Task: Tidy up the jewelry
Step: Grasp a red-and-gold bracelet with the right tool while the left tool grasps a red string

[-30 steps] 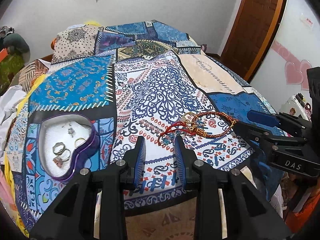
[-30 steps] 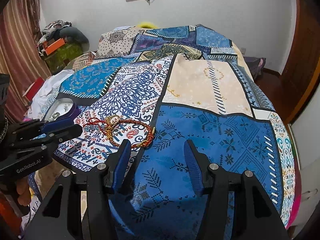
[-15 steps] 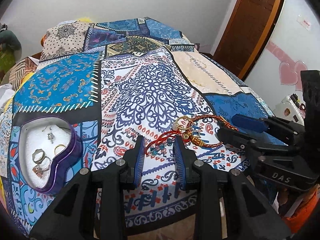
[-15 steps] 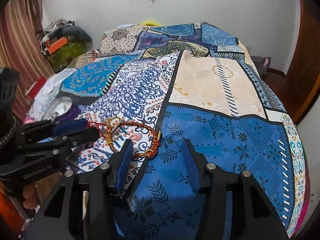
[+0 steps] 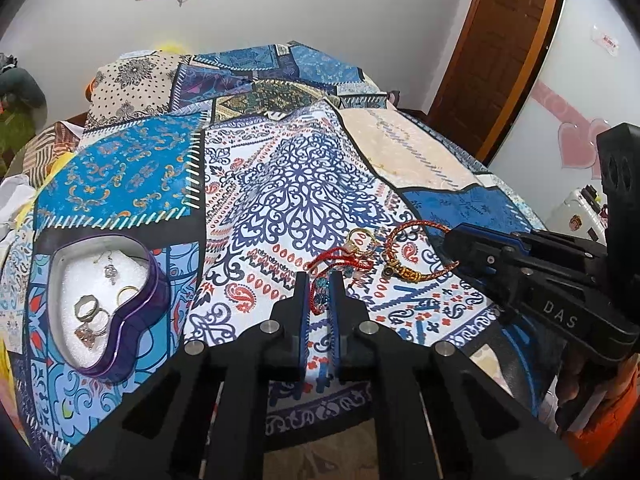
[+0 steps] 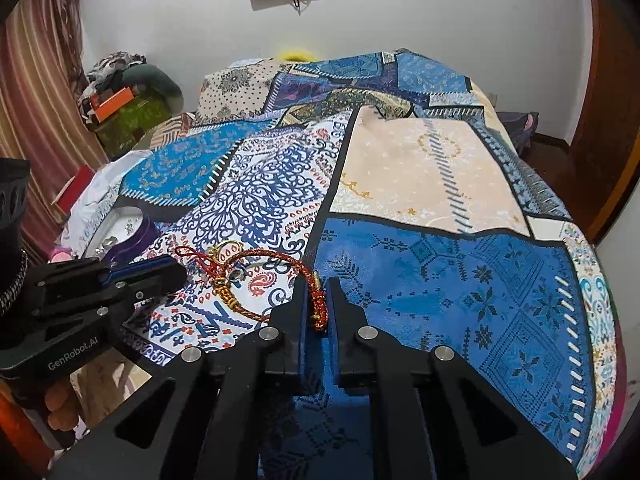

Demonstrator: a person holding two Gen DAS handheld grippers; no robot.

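Note:
A tangle of red cord jewelry lies on the patterned bedspread. My left gripper (image 5: 319,285) is shut on a red cord piece with blue beads (image 5: 319,294). My right gripper (image 6: 318,300) is shut on the red-and-gold braided bracelet (image 6: 316,300), whose loop also shows in the left wrist view (image 5: 416,256). A gold ring (image 5: 357,237) lies in the tangle. A purple heart-shaped tin (image 5: 132,320) with white lining holds several rings and an earring, to the left of my left gripper.
The bed's near edge runs just below both grippers. A brown door (image 5: 492,52) stands at the right. A pile of clothes and boxes (image 6: 124,100) sits left of the bed. Pillows (image 5: 132,80) lie at the far end.
Both grippers moved forward onto the jewelry and closed: the left on the red cord, the right on the braided bracelet.

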